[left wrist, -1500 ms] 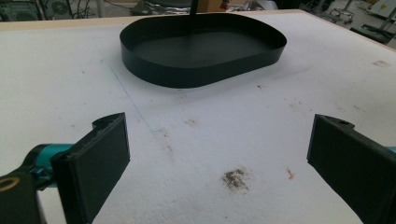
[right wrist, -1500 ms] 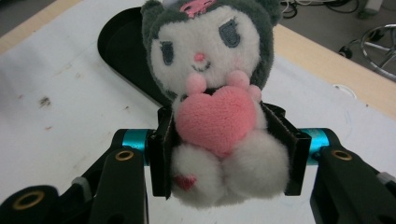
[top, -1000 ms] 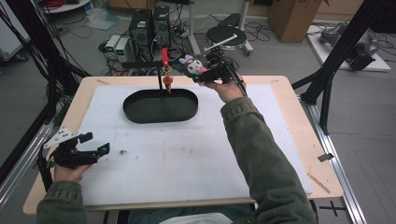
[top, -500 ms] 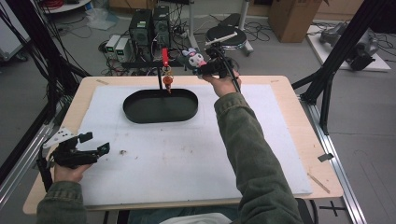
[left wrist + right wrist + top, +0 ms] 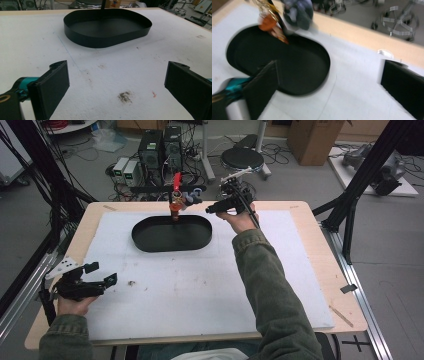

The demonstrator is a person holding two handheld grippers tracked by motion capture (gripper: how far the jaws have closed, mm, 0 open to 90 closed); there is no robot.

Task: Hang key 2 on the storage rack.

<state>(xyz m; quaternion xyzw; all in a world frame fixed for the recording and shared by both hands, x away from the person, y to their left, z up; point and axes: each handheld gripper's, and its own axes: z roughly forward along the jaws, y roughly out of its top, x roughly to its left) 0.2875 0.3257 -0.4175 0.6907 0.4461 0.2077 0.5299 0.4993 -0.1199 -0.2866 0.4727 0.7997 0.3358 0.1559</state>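
Observation:
A black oval tray (image 5: 170, 247) lies on the white mat at the far middle of the table. At its far rim a thin stand carries a red piece (image 5: 176, 181), an orange charm (image 5: 173, 209) and a small grey-blue plush (image 5: 190, 197). My right gripper (image 5: 212, 207) hovers just right of the plush, and its jaws have just been opening. In the right gripper view the right gripper (image 5: 329, 72) is open and holds nothing, with the tray (image 5: 294, 70), orange charm (image 5: 267, 23) and plush (image 5: 298, 12) ahead. My left gripper (image 5: 104, 273) rests open at the near left, its left gripper (image 5: 117, 72) jaws wide above bare mat, facing the tray (image 5: 105, 40).
The white mat (image 5: 210, 290) covers most of the wooden table (image 5: 310, 215). A few dirt specks (image 5: 124, 96) mark the mat near the left gripper. Black frame posts (image 5: 350, 215) stand at the table's right side. Computers and cables sit on the floor beyond the far edge.
The right gripper has sunk a little and its jaws have come apart. The plush that was at its tips now hangs by the stand. The left hand has stayed still.

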